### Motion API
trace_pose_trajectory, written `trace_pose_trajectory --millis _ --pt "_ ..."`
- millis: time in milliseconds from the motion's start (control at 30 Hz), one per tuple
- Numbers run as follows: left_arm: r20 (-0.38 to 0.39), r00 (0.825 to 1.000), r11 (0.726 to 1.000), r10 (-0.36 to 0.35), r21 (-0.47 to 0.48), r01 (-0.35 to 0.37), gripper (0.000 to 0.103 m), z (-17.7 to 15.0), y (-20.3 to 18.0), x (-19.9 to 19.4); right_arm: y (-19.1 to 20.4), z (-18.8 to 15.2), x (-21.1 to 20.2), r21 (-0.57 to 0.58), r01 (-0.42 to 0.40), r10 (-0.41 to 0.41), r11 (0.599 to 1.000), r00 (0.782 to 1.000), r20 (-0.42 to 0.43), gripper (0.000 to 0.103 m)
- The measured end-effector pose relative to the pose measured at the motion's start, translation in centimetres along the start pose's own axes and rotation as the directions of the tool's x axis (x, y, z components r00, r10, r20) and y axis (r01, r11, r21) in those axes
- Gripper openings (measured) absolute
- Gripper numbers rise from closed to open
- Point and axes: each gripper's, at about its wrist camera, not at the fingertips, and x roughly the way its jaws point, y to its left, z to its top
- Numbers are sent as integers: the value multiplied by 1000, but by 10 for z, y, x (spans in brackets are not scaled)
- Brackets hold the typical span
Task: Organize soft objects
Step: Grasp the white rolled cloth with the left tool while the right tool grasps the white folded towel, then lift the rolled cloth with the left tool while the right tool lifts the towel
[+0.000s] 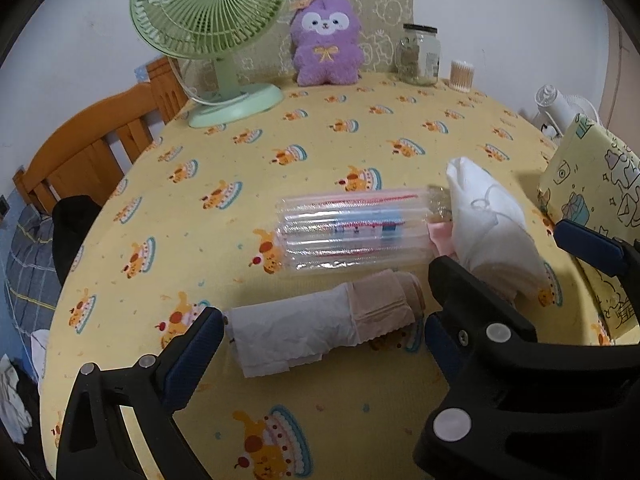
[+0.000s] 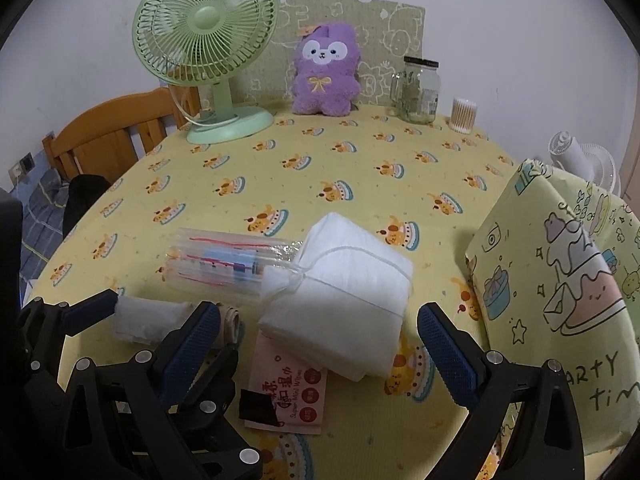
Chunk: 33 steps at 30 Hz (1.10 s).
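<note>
A rolled white and beige cloth [image 1: 320, 320] lies on the yellow tablecloth, between the fingers of my open left gripper [image 1: 324, 336]. Behind it lies a clear inflated air-cushion pack [image 1: 356, 232]. A white tied cloth bundle [image 2: 344, 296] rests on a pink mini wipes pack [image 2: 292, 392], between the fingers of my open right gripper [image 2: 320, 344]. The bundle also shows in the left wrist view [image 1: 492, 224]. A yellow cartoon-print bag [image 2: 560, 288] stands at the right. My left gripper [image 2: 164, 320] shows at the lower left of the right wrist view, around the rolled cloth [image 2: 148, 320].
At the table's back stand a green fan [image 2: 208, 48], a purple plush toy [image 2: 324, 72], a glass jar [image 2: 418, 88] and a cotton swab tub [image 2: 464, 114]. A wooden chair back [image 2: 108, 136] is at the left, a small white fan [image 2: 580, 160] at the right.
</note>
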Motion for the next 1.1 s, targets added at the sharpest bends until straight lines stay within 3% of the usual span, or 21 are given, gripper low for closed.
trace_pose_trajectory --millis 367,533,600,800,867,1100 --pt "11 1000 1000 -17 -4 17 79 2 -4 -2 -7 2 9 26 -33 34 999 999 -30 100" --pt "17 1000 1000 -26 8 26 69 2 -9 -3 -8 1 15 44 -71 73 997 996 -54 83" --pt "20 999 999 -28 18 28 64 2 -11 -4 -8 1 15 44 -74 77 996 995 -58 70" --pt "27 998 998 -55 30 55 42 1 -17 -6 -9 0 14 33 -77 79 996 996 -53 51" --pt "31 998 998 -48 31 47 25 1 -19 -7 -9 -1 13 32 -75 77 997 996 -50 46" --pt "49 999 999 -11 31 10 17 -1 -21 -11 -11 -2 7 18 -62 62 998 998 -28 31"
